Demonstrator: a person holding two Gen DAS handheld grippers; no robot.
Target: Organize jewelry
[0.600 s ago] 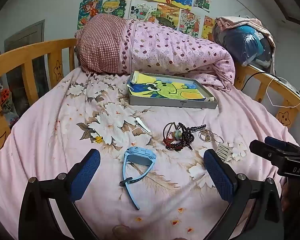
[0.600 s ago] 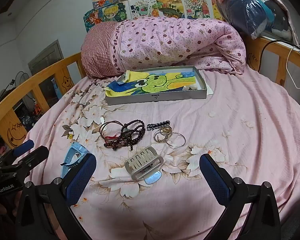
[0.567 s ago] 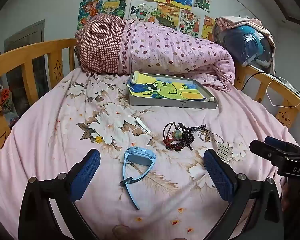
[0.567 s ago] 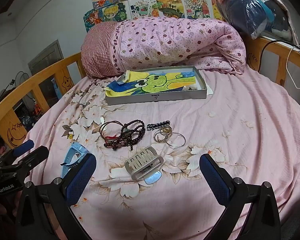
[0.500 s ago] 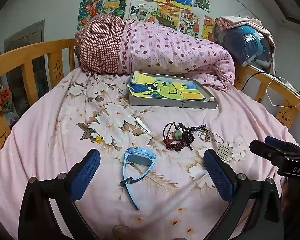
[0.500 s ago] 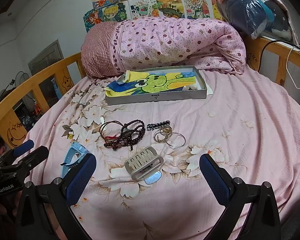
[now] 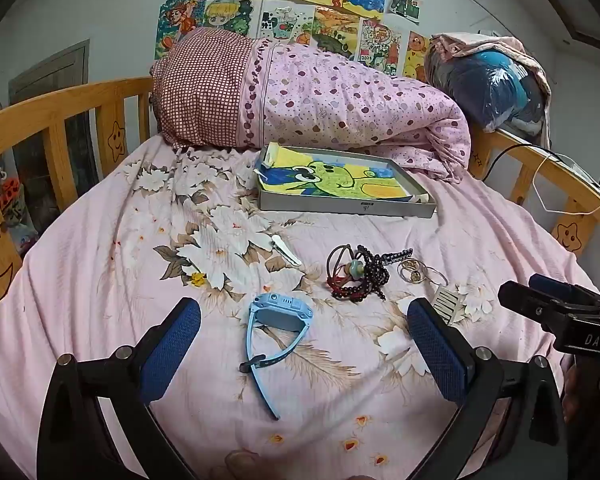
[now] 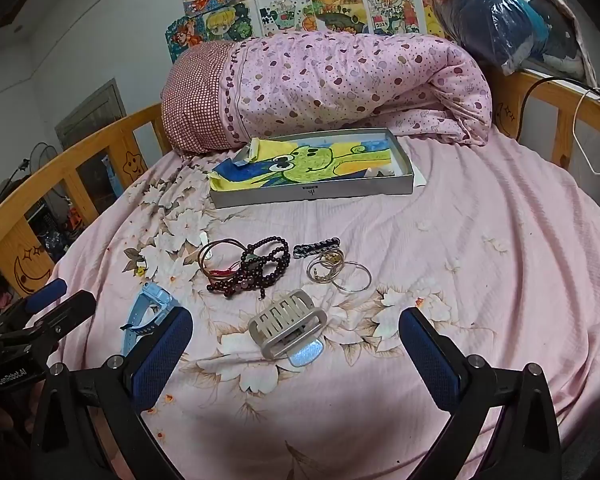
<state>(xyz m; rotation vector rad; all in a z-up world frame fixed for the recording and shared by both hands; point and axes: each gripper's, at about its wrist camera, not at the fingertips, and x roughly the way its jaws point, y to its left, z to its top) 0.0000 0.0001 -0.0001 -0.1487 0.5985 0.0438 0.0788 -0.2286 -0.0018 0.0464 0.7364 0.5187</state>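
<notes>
Jewelry lies scattered on a pink floral bedsheet. A light blue watch (image 7: 278, 320) rests between the wide jaws of my left gripper (image 7: 300, 344), which is open and above the sheet. Dark bead bracelets (image 7: 358, 276) (image 8: 256, 270), thin metal rings (image 8: 338, 272) (image 7: 414, 272), a small braided clip (image 8: 316, 247) and a grey hair claw (image 8: 286, 322) (image 7: 448, 302) lie in the middle. My right gripper (image 8: 296, 348) is open, the hair claw just ahead of it. A white hair clip (image 7: 286, 250) lies apart to the left. A grey shallow box (image 7: 348, 208) (image 8: 312, 194) lined with a frog drawing sits behind.
A rolled pink dotted quilt (image 7: 320, 100) lies behind the box. Wooden bed rails (image 7: 40, 128) (image 8: 560, 108) run along both sides, with a white cable (image 8: 588, 132) on the right rail. A plastic-wrapped blue bundle (image 8: 512, 20) sits at the back right. Drawings hang on the wall.
</notes>
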